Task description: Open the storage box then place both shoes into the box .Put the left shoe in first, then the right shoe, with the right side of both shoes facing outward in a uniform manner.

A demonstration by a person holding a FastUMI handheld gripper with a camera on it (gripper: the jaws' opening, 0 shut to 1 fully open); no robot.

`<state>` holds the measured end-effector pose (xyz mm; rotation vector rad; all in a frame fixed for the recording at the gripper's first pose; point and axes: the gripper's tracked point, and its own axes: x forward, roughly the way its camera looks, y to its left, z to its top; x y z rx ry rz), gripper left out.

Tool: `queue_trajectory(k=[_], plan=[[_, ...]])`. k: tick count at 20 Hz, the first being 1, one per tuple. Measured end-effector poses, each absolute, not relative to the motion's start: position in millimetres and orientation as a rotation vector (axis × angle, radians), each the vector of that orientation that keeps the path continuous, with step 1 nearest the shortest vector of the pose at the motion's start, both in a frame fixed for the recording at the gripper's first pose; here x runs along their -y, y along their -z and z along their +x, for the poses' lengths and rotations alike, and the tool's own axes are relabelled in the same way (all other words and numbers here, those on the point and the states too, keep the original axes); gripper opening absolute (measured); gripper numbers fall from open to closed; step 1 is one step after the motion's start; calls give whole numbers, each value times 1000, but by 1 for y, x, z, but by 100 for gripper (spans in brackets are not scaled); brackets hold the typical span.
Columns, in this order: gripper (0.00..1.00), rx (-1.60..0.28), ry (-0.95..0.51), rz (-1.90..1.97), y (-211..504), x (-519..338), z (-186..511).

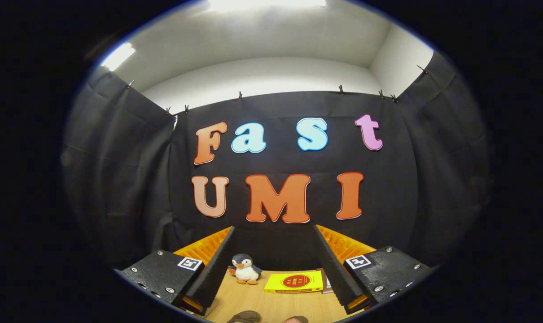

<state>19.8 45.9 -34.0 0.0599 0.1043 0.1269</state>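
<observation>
My gripper is held high and level, its two black ribbed fingers spread wide apart with nothing between them. It points at the booth's back wall. Low between the fingers lies a strip of wooden table. At the nearest edge of that strip, two dark rounded shapes peek up. They may be the tops of the shoes, but too little shows to tell.
A small penguin plush toy stands on the table by the back wall, just inside the left finger. A yellow book lies flat to its right, near the right finger. Black cloth walls close the booth on three sides.
</observation>
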Motion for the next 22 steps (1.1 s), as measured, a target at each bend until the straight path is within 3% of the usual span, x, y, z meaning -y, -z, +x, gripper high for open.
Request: queue_trajectory(k=[12,22], plan=[[97,-643,-374,405,206,-144,-11],[96,-980,-552,645,288,-221,-60]])
